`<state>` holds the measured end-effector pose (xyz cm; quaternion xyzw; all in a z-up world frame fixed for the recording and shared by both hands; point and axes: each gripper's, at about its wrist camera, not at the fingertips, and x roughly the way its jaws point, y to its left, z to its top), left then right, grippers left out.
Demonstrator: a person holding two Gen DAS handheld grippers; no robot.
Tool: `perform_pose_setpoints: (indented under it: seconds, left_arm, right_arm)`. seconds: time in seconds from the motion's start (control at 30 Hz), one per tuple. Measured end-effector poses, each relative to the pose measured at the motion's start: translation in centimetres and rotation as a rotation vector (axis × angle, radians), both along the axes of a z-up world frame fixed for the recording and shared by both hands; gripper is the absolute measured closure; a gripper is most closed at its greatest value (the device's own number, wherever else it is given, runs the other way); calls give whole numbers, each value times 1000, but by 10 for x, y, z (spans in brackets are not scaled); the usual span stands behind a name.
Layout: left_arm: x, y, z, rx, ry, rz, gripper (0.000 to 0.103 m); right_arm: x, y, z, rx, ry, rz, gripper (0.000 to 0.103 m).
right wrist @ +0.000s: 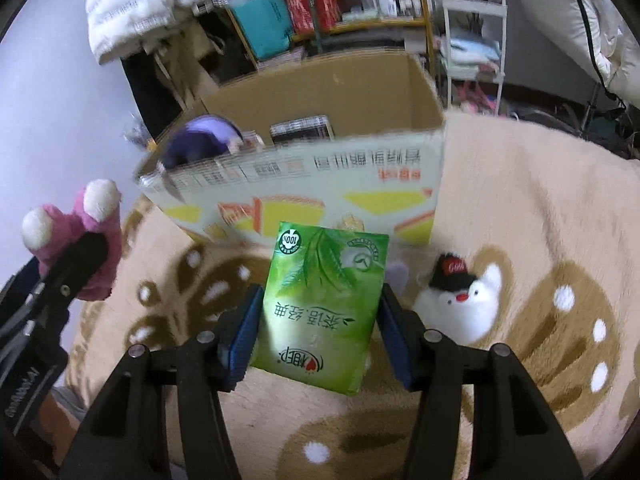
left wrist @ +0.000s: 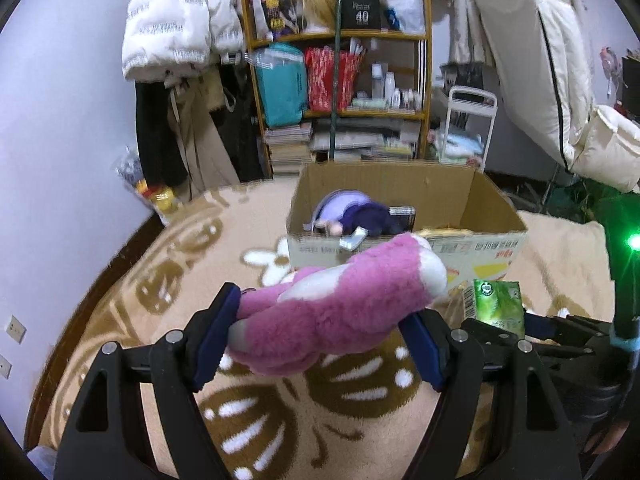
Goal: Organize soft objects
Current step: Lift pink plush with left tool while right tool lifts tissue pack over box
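You are working over a beige fleece blanket [right wrist: 520, 208] patterned with brown shapes and white dots, spread flat under both tongs. Your left tongs [left wrist: 320, 338] pinch a pink plush [left wrist: 336, 308] crosswise between their blue pads, the toy lifted clear of the blanket, its white-tipped end sticking out toward the right. Your right tongs [right wrist: 316, 332] hold a green tissue pack [right wrist: 324, 304] between their pads, both pads against its sides; it is tilted up off the blanket. Straight ahead of both tongs stands an open cardboard box [right wrist: 304, 184], printed side facing you, resting on the blanket. Inside it, toward the left, lies a purple plush [left wrist: 352, 212] beside a dark flat item. Just to the right of the right tongs, a white plush [right wrist: 464, 304] with a black cap lies on the blanket, apart from the box. Beyond the box the room is crowded: a wooden shelf [left wrist: 424, 40] holds a teal bag, red packets, bottles and stacked magazines at its foot. To the left of the shelf hang a white puffer coat [left wrist: 172, 20] and dark clothes against a pale wall [left wrist: 60, 120]. To the right stand a small white cart [left wrist: 476, 120] and cream bedding [left wrist: 532, 60] propped upright.
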<state>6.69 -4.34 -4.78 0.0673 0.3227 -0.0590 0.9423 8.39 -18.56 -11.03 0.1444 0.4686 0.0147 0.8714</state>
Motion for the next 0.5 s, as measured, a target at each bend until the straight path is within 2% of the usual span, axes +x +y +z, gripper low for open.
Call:
perform_pose_setpoints:
  seconds: [0.27, 0.5]
  left_arm:
    - [-7, -1, 24, -24, -124, -15, 26]
    - [0, -16, 37, -8, -206, -65, 26]
  right_arm:
    - [-10, -20, 49, 3, -199, -19, 43]
    - [0, -34, 71, -5, -274, -37, 43]
